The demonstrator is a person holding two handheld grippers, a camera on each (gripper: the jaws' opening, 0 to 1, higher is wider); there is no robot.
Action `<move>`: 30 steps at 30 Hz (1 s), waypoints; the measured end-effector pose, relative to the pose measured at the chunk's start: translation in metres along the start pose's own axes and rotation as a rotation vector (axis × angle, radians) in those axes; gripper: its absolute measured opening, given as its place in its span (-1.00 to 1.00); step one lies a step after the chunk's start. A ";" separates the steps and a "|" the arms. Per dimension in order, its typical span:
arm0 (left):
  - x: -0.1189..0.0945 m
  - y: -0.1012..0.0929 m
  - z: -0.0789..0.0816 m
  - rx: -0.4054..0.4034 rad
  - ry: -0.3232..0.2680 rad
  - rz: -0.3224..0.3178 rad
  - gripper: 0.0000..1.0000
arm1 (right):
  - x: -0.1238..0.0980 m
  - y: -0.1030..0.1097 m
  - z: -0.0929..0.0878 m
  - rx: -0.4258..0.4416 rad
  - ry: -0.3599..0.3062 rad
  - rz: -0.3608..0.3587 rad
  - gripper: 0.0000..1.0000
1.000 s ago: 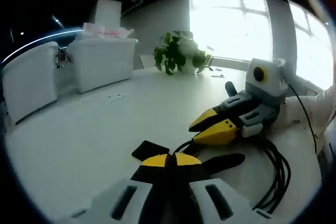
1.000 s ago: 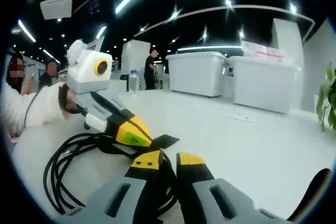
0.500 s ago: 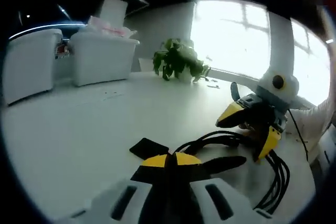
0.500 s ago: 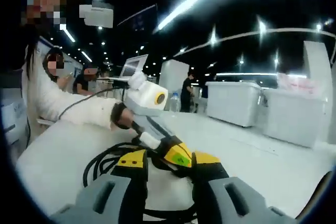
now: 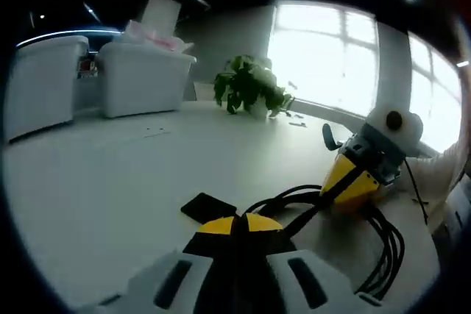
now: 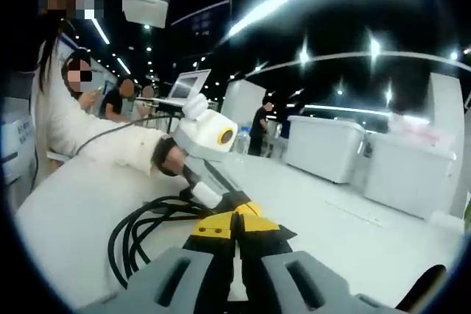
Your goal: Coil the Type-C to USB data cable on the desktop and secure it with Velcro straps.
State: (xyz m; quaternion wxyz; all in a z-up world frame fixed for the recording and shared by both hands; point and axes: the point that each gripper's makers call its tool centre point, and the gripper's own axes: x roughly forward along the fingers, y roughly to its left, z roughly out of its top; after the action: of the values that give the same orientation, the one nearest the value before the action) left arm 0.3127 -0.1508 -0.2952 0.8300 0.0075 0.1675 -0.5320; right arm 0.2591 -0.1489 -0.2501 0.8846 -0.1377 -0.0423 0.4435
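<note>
Several loops of cable (image 5: 383, 255) already lie coiled on the bench (image 5: 110, 182); both grippers — left (image 5: 237, 223), right (image 6: 234, 223) — have fingers pressed together on the black strap (image 5: 208, 207), not yet fastened.

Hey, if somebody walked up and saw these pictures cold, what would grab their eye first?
Probably the black cable looped in a loose coil on the white table, with both yellow-tipped grippers meeting over it. In the left gripper view the right gripper comes in from the right, and a black strap lies flat by the left gripper. Further back, a leafy plant stands before the bright window.
</note>
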 end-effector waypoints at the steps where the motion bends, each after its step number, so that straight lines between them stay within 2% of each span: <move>1: 0.000 0.000 0.000 -0.002 -0.001 0.000 -0.91 | 0.000 0.001 0.000 0.000 0.000 0.005 -0.96; 3: 0.000 -0.001 0.000 -0.007 -0.001 -0.002 -0.91 | 0.001 0.004 0.000 -0.001 0.003 0.015 -0.96; 4: 0.000 -0.004 0.000 0.008 0.000 -0.019 -0.91 | 0.001 0.006 -0.001 -0.005 0.004 0.020 -0.96; 5: -0.001 -0.008 0.005 0.052 -0.023 -0.055 -0.90 | 0.002 0.007 0.000 -0.009 0.004 0.026 -0.96; 8: -0.001 -0.003 0.024 0.019 -0.113 -0.047 -0.85 | 0.002 0.010 0.000 -0.021 0.006 0.036 -0.96; 10: -0.001 0.011 0.030 0.025 -0.137 0.005 -0.86 | 0.003 0.012 0.000 -0.028 0.006 0.038 -0.96; 13: 0.006 0.027 0.023 0.050 -0.103 0.027 -0.90 | 0.003 0.012 0.001 -0.027 0.004 0.037 -0.96; 16: 0.011 0.037 0.003 0.175 -0.012 0.042 -0.90 | 0.003 0.011 0.001 -0.023 0.004 0.032 -0.96; 17: 0.012 0.034 -0.001 0.183 0.000 0.030 -0.90 | 0.003 0.010 0.001 -0.020 0.003 0.031 -0.96; 18: 0.011 0.030 0.005 0.173 -0.033 0.023 -0.91 | 0.003 0.010 0.001 -0.020 0.003 0.030 -0.96; 25: 0.010 0.028 0.008 0.191 -0.058 0.022 -0.92 | 0.006 0.003 0.004 0.002 -0.010 0.016 -0.96; 30: 0.011 0.031 0.009 0.175 -0.076 0.030 -0.92 | 0.013 -0.008 0.013 0.053 -0.036 -0.014 -0.98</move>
State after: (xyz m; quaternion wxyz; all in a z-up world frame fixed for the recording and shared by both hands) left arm 0.3468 -0.1489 -0.2948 0.8398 0.0625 0.0886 -0.5320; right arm 0.2706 -0.1407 -0.2361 0.8902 -0.1058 -0.0477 0.4405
